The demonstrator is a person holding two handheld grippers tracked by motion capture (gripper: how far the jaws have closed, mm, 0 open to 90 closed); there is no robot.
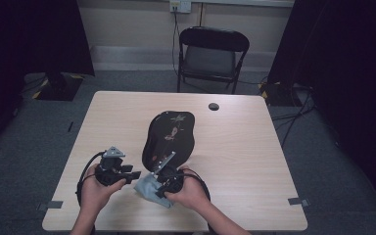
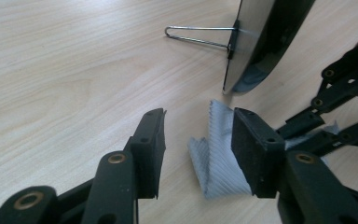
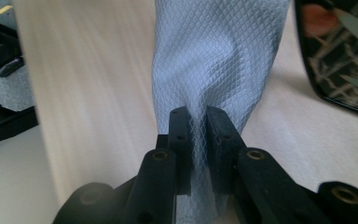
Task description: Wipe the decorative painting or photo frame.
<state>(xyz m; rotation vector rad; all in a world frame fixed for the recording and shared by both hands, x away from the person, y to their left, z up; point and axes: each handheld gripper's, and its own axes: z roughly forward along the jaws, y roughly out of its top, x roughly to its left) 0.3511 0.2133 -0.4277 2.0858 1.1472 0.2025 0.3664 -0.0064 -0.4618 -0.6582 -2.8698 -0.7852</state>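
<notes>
On the pale worktop (image 1: 245,147), the left gripper (image 2: 198,140) has its jaws partly apart, gripping nothing, with a fold of the grey cloth (image 2: 216,158) lying between them against one pad. Just to its right, the right gripper (image 3: 196,126) has its jaws clamped tight on the cloth. Beyond stands a dark oval mirror (image 1: 169,137) on its wire stand.

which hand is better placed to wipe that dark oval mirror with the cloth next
Right, most likely. The right claw is shut on the grey cloth, beside the mirror's near edge. The left claw stands open, nothing clamped, with the cloth lying by one pad.
</notes>
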